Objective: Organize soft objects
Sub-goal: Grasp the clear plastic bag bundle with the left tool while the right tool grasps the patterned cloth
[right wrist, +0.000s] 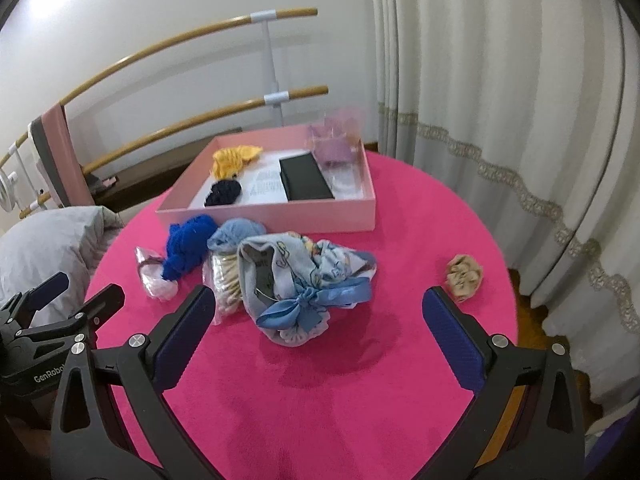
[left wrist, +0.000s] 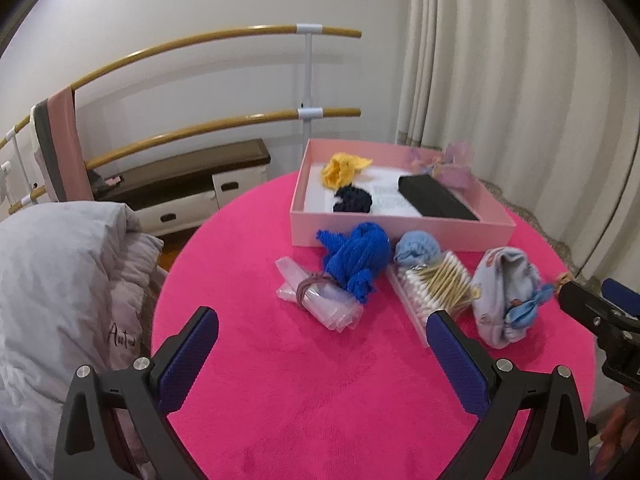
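while lying slantwise, blue knit bundle [left wrist: 356,258] points toward pink box [left wrist: 404,230]

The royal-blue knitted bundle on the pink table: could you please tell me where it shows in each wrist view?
Left wrist view: the royal-blue knitted bundle lies just above centre, directly before the pink cardboard box.
Right wrist view: it sits left of centre, by the box's near-left corner.
Shared landmark: the pale-blue fabric ball immediately to its right in both.
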{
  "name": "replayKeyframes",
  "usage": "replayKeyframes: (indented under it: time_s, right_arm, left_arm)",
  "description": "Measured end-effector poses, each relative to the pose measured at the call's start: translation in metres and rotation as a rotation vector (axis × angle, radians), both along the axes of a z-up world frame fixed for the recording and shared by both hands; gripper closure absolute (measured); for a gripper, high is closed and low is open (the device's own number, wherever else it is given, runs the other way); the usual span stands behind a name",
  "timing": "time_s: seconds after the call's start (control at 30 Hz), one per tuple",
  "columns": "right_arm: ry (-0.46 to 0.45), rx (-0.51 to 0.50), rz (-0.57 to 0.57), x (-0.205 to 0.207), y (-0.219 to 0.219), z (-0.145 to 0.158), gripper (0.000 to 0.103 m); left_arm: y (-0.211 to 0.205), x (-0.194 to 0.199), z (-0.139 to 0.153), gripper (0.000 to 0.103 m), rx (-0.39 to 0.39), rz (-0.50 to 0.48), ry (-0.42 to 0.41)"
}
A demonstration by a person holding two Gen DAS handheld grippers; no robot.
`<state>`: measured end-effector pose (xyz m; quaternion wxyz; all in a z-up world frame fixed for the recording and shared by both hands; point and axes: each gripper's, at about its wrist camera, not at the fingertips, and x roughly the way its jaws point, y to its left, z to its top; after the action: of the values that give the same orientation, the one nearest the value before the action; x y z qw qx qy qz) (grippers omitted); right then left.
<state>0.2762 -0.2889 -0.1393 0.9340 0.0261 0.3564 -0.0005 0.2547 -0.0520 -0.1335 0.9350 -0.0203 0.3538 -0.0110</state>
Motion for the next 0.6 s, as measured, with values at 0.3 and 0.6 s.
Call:
replayKeyframes:
  time_s: [0.3, 0.6]
  right_arm:
    - [0.070, 0.025, 0.018, 0.034, 0.002, -0.029, 0.000]
    - [0.118, 0.063, 0.030, 0.056, 0.005, -0.050, 0.000]
  left_arm:
    - [-0.003, 0.055, -0.045, 0.000, 0.017, 0.017, 0.101]
    - [-0.003, 0.100, -0.076, 0.000, 0.046, 0.030, 0.147]
